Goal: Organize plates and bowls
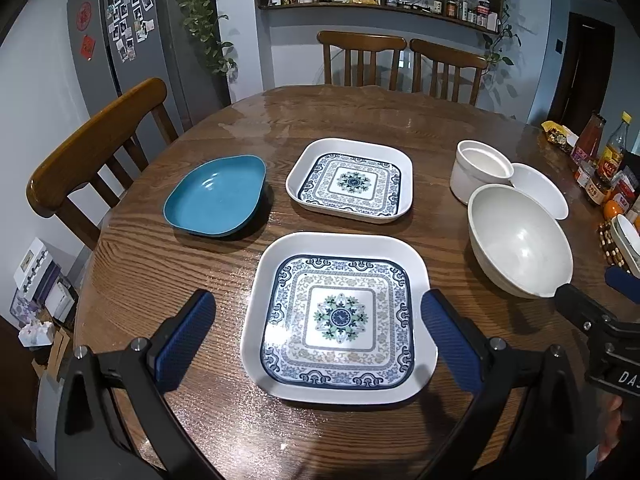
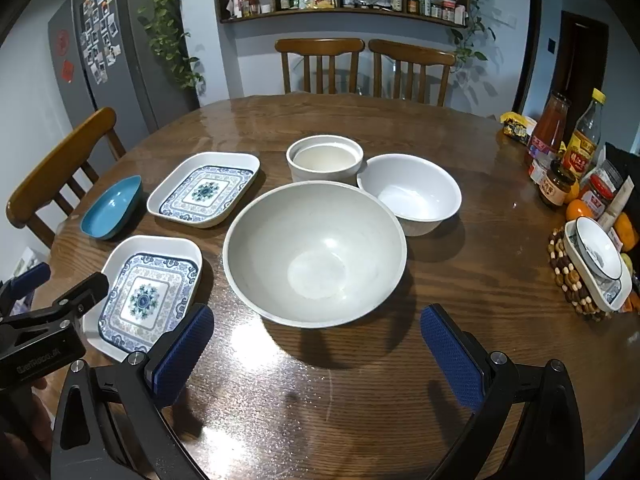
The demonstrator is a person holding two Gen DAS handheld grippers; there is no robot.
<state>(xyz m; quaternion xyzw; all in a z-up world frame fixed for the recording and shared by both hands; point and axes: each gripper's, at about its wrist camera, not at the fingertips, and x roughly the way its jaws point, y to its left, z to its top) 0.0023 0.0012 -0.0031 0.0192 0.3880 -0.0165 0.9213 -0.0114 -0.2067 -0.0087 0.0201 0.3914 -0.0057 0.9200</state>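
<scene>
Hovering above the bench (image 1: 360, 116), both tongs are held wide and empty: left tongs (image 1: 318, 340) over a patterned plate (image 1: 340, 320), right tongs (image 2: 316, 354) before the large bowl (image 2: 316, 252).

The counter (image 2: 440, 280) was seen to be of grained wood under a glossy, reflective finish. The patterned plate (image 1: 340, 320) and the large bowl (image 2: 316, 252) were glazed smooth, as was the blue dish (image 1: 216, 196). The left tool (image 1: 316, 344) was padded with textured blue rubber on matt black plastic.
</scene>
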